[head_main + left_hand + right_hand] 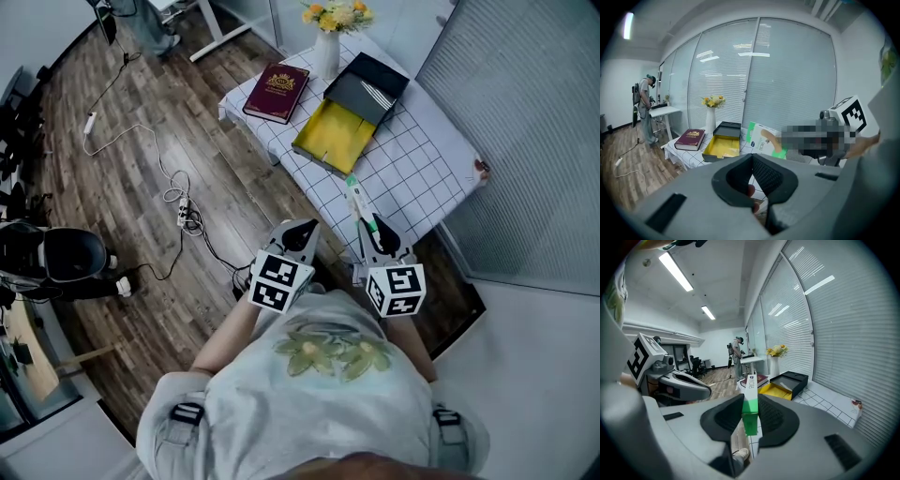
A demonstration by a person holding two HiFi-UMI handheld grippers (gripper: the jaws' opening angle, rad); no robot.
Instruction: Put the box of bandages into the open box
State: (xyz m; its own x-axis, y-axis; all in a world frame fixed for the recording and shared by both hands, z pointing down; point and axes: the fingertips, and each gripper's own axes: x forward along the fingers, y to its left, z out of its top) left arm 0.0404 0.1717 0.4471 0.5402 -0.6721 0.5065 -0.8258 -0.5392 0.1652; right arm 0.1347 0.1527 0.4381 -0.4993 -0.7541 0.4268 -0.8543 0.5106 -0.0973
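A green and white box of bandages [359,204] [750,414] stands on edge between the pads of my right gripper [375,234] [750,399], which is shut on it. From the left gripper view the same bandage box [764,140] hangs in the air short of the table. The open box [335,136] [721,146] [776,390] has a yellow inside and a black lid folded back; it lies on the table ahead of both grippers. My left gripper [298,232] [752,157] is beside the right one, its fingertips touching, with nothing held.
The table [412,178] wears a white checked cloth. A dark red book [277,92] lies left of the open box and a white vase of flowers [326,52] stands behind it. Cables [178,202] trail on the wooden floor. A person [644,108] stands far off.
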